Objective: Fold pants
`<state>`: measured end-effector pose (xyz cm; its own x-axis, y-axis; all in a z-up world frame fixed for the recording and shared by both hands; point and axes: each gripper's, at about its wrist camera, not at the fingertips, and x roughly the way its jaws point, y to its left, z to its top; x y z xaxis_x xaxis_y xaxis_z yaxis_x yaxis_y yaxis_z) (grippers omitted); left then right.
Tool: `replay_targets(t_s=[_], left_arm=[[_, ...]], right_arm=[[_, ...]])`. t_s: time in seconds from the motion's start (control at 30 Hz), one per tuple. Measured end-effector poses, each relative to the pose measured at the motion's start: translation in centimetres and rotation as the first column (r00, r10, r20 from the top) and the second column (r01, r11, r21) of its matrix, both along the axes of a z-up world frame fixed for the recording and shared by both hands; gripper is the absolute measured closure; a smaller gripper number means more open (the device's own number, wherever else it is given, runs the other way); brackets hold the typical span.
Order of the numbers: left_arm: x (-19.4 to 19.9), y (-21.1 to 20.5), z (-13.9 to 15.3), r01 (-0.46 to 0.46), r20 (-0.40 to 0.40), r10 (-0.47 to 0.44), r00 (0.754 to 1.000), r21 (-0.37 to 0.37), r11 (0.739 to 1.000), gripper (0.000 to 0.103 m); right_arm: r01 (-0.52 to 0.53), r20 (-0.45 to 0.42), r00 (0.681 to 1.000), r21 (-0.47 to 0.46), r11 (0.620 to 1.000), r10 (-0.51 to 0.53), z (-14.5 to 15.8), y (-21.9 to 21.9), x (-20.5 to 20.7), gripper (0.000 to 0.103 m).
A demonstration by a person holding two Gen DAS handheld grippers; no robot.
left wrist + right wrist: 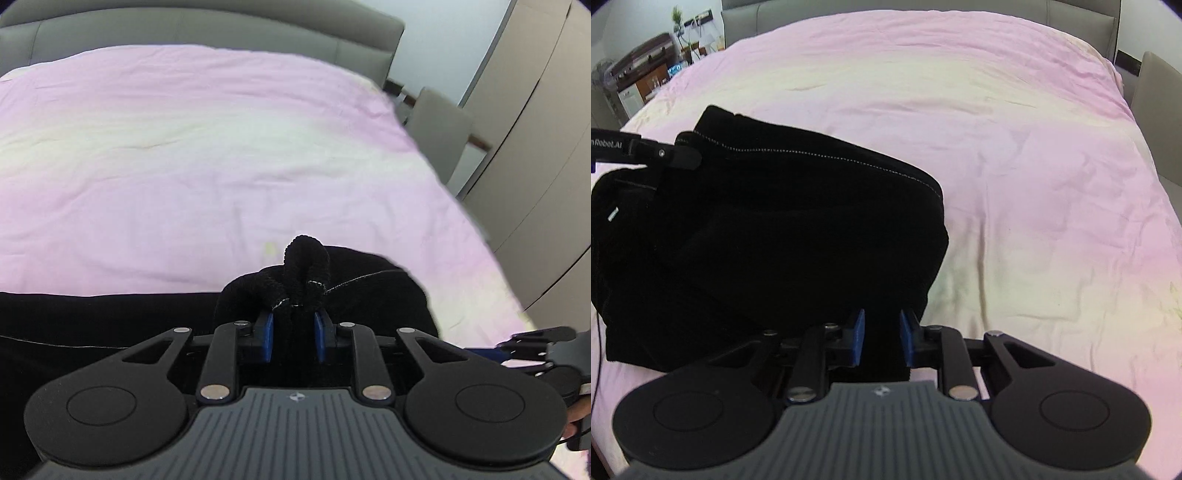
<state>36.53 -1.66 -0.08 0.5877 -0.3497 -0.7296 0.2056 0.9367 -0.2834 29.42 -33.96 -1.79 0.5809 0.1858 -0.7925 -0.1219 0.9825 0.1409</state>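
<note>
Black pants lie bunched on the near part of the pink bedsheet, with pale stitching along their upper edge. My left gripper has its blue pads squeezed on a gathered ridge of the fabric, a rolled hem poking up just beyond them. My right gripper is clamped on the cloth's near edge, its pads narrow with black cloth between them. Beyond the sheet I see a grey headboard, and a wardrobe beside the bed.
</note>
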Motion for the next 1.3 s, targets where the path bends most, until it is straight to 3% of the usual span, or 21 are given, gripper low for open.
replay_targets(t_s=[0.1,0.2,0.27,0.43,0.5,0.6,0.77,0.83,0.93,1.03,1.17,1.3], left_arm=[[1.4,0.5,-3.6,-0.034,-0.099,0.041,0.994,0.074,0.997,0.079],[2.1,1.3,-7.4,-0.057,-0.179,0.079,0.981,0.125,0.99,0.079],[2.2,1.2,-8.7,-0.055,-0.19,0.081,0.978,0.137,0.989,0.079],[2.3,0.8,-7.9,-0.01,-0.19,0.045,0.981,0.178,0.984,0.074],[2.1,0.9,-7.1,0.003,-0.182,0.033,0.983,0.197,0.98,0.064],[1.4,1.1,-5.5,0.029,-0.155,0.007,0.988,0.231,0.972,0.061],[0.9,1.0,-2.8,0.033,-0.108,-0.011,0.994,0.206,0.978,0.059],[1.3,0.2,-2.7,0.045,-0.104,-0.022,0.994,0.22,0.974,0.059],[2.0,-0.9,-4.1,0.08,-0.124,-0.049,0.991,0.261,0.962,0.069],[2.7,-1.2,-6.5,0.101,-0.172,-0.052,0.984,0.292,0.951,0.075],[3.0,-0.7,-8.5,0.108,-0.187,-0.058,0.981,0.269,0.957,0.075],[3.1,-0.6,-8.5,0.11,-0.199,-0.057,0.978,0.265,0.958,0.074]], right_arm=[[0.009,-0.032,0.999,0.037,0.999,-0.008,-1.0,-0.1,0.5,0.092],[0.012,-0.105,0.994,0.039,0.999,-0.008,-5.0,0.5,1.1,0.094],[0.004,-0.129,0.992,0.027,1.0,0.0,-6.9,1.0,1.2,0.095],[0.02,-0.163,0.987,0.048,0.999,-0.011,-6.3,0.4,1.7,0.095],[0.021,-0.158,0.987,0.054,0.998,-0.012,-4.9,0.0,1.9,0.095],[0.02,-0.088,0.996,0.068,0.997,-0.014,-2.2,-0.7,2.2,0.094],[0.101,0.01,0.995,0.041,0.994,-0.101,0.5,-1.7,5.3,0.093],[0.113,0.023,0.993,0.023,0.993,-0.113,0.2,-1.4,6.8,0.093],[0.124,0.031,0.992,0.013,0.992,-0.124,-1.0,-0.9,9.0,0.094],[0.133,-0.014,0.991,0.016,0.991,-0.133,-2.8,-0.5,10.0,0.094],[0.132,-0.07,0.989,-0.01,0.991,-0.133,-7.2,-0.4,11.6,0.094],[0.13,-0.062,0.989,-0.042,0.991,-0.132,-7.8,0.2,12.3,0.094]])
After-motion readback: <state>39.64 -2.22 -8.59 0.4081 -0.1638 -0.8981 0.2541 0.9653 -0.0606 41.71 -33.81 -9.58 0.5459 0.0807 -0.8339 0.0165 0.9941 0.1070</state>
